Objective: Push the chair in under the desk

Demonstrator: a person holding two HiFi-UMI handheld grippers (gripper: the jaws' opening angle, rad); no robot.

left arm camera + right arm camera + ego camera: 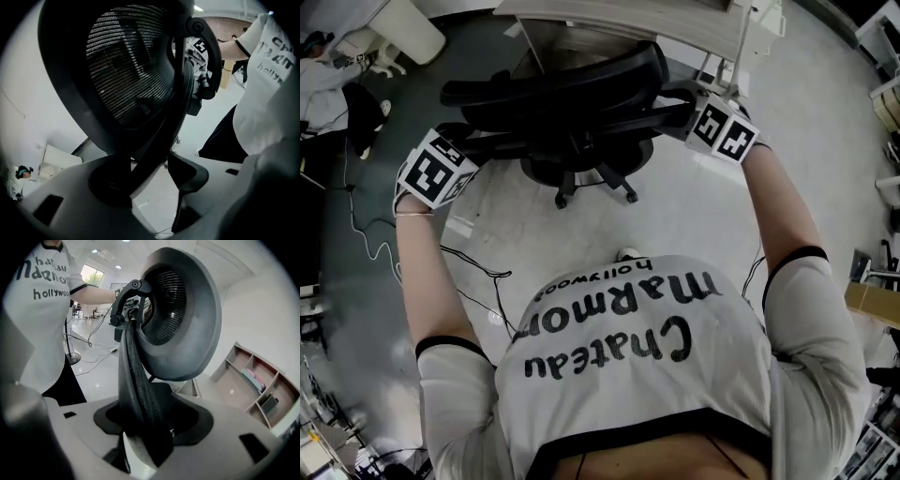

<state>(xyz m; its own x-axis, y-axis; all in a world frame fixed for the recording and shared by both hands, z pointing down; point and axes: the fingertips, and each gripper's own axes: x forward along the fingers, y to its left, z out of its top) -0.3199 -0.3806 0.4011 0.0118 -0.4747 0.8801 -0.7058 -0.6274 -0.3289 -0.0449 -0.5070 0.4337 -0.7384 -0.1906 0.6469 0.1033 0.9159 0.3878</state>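
Observation:
A black mesh office chair stands at the far side, its seat partly under a pale desk. My left gripper is at the left rim of the backrest. In the left gripper view my left gripper stands open: the backrest frame lies against one pad, and floor shows between it and the other pad. My right gripper is at the backrest's right rim. In the right gripper view my right gripper is shut on the padded edge of the backrest.
The chair's wheeled base stands on glossy grey floor, with thin cables trailing at the left. A white desk leg is beside my right gripper. Open shelves lie beyond the chair. Boxes sit at the right edge.

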